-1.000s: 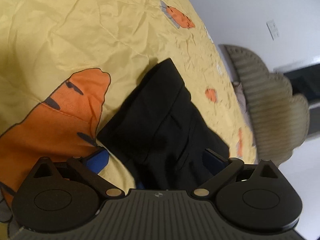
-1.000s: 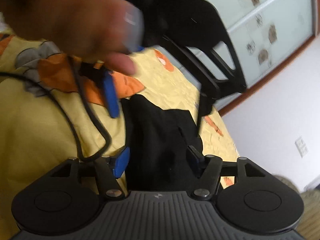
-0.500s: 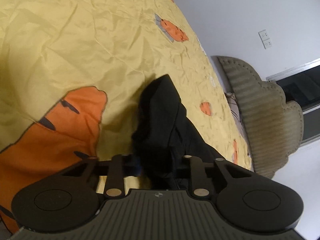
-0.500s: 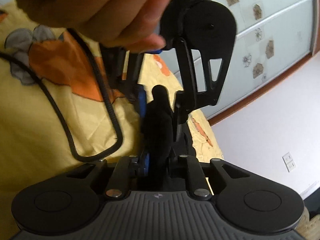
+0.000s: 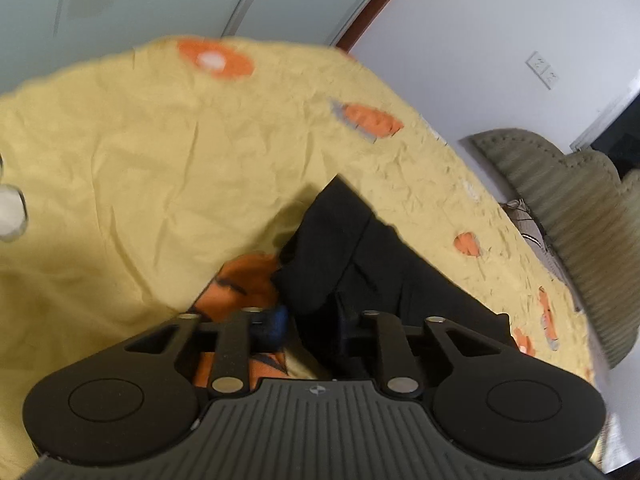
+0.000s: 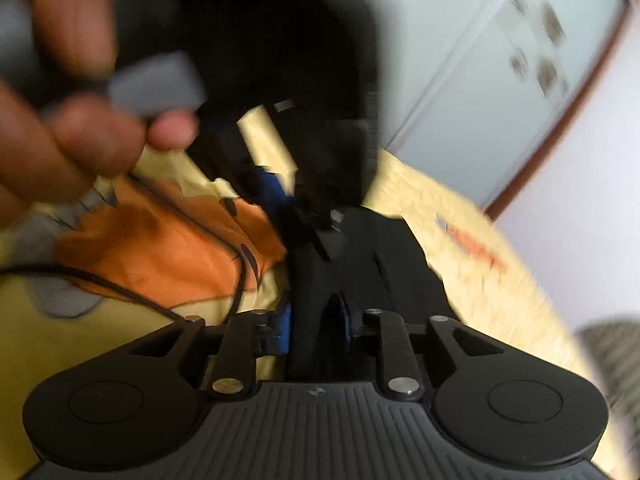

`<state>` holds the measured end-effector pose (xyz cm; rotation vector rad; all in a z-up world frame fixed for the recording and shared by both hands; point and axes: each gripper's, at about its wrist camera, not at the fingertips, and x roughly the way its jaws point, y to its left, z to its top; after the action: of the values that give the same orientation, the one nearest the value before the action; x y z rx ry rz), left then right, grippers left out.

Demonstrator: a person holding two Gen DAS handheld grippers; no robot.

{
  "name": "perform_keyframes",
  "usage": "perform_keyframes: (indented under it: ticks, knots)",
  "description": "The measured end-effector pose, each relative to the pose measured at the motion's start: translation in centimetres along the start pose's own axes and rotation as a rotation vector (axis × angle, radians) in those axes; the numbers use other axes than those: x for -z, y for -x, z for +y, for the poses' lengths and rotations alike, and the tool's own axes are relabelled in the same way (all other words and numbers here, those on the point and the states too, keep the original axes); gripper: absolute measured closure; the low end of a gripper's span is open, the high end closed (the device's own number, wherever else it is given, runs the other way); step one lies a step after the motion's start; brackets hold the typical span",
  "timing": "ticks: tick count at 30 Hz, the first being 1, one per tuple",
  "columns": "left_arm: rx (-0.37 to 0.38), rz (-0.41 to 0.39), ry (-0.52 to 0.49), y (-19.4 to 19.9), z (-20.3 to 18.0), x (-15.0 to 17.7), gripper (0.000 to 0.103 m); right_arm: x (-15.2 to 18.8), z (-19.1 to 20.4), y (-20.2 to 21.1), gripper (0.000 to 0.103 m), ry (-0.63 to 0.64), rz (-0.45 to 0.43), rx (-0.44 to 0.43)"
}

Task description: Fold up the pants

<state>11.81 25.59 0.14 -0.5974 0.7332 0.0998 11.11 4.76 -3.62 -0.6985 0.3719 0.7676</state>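
Note:
Black pants (image 5: 360,256) lie on a yellow bedsheet (image 5: 140,168) with orange prints. My left gripper (image 5: 310,326) is shut on the near edge of the pants and holds it lifted off the sheet. In the right wrist view the pants (image 6: 384,264) run away from me, and my right gripper (image 6: 316,320) is shut on their near edge. The left gripper (image 6: 296,200) and the hand holding it (image 6: 72,128) show blurred just ahead, clamped on the same cloth. The blue finger pads (image 6: 282,320) are partly hidden by fabric.
A black cable (image 6: 120,292) trails over the sheet at the left. A ribbed beige headboard (image 5: 576,216) stands at the right of the bed. A frosted wardrobe door (image 6: 500,80) and a white wall (image 5: 480,40) lie beyond the bed's far edge.
Both grippers went from open around the pants' edge to shut on it. They have since lifted and pulled the cloth up, and the views tilted toward the far wall.

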Motion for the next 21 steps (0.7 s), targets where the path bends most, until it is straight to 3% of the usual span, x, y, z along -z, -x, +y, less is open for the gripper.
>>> perform_keyframes:
  ticks: [2, 3, 4, 6, 7, 9, 12, 13, 15, 16, 18, 19, 20, 21]
  knots:
    - [-0.062, -0.085, -0.064, 1.4, -1.5, -0.1, 0.064, 1.4, -3.1, 3.9, 0.078, -0.159, -0.046, -0.07]
    - [-0.094, -0.131, -0.107, 2.0, -2.4, -0.2, 0.058, 2.8, -5.1, 6.5, 0.072, -0.26, -0.069, -0.079]
    - [-0.114, -0.171, -0.16, 2.7, -3.7, -0.2, 0.053, 4.0, -6.6, 8.2, 0.068, -0.327, -0.077, -0.058]
    - [-0.113, -0.207, -0.259, 3.3, -6.5, 0.3, 0.033, 8.1, -10.1, 12.1, 0.038, -0.47, -0.053, 0.06]
    - [-0.093, -0.209, -0.316, 3.3, -8.3, 0.8, 0.03, 10.4, -11.5, 13.8, 0.033, -0.536, -0.024, 0.126]
    - [-0.033, -0.186, -0.427, 2.9, -11.9, 2.2, 0.025, 16.3, -14.8, 17.6, 0.031, -0.697, 0.052, 0.296]
    - [0.093, -0.106, -0.593, 1.2, -17.6, 5.4, 0.021, 25.1, -18.4, 23.6, 0.031, -1.004, 0.115, 0.478]
    - [0.13, -0.075, -0.636, 0.4, -19.6, 6.8, 0.02, 27.7, -19.1, 25.6, 0.03, -1.099, 0.102, 0.511]
    - [0.19, -0.011, -0.706, -1.0, -22.8, 9.4, 0.02, 32.5, -19.7, 28.6, 0.015, -1.285, 0.094, 0.536]
    - [0.221, 0.026, -0.739, -1.8, -24.5, 10.9, 0.02, 34.8, -19.9, 30.1, 0.015, -1.371, 0.106, 0.547]
    - [0.259, 0.082, -0.784, -3.0, -26.9, 13.7, 0.02, 36.7, -19.1, 33.1, 0.015, -1.372, 0.041, 0.516]
    - [0.276, 0.11, -0.803, -3.6, -28.4, 15.3, 0.02, 36.8, -18.7, 33.9, 0.015, -1.366, 0.063, 0.536]
    - [0.29, 0.129, -0.816, -4.2, -28.9, 16.4, 0.02, 36.8, -18.4, 34.8, 0.013, -1.348, 0.095, 0.59]
    - [0.31, 0.152, -0.835, -4.6, -30.1, 17.8, 0.02, 36.9, -18.1, 35.6, 0.003, -1.337, 0.143, 0.67]
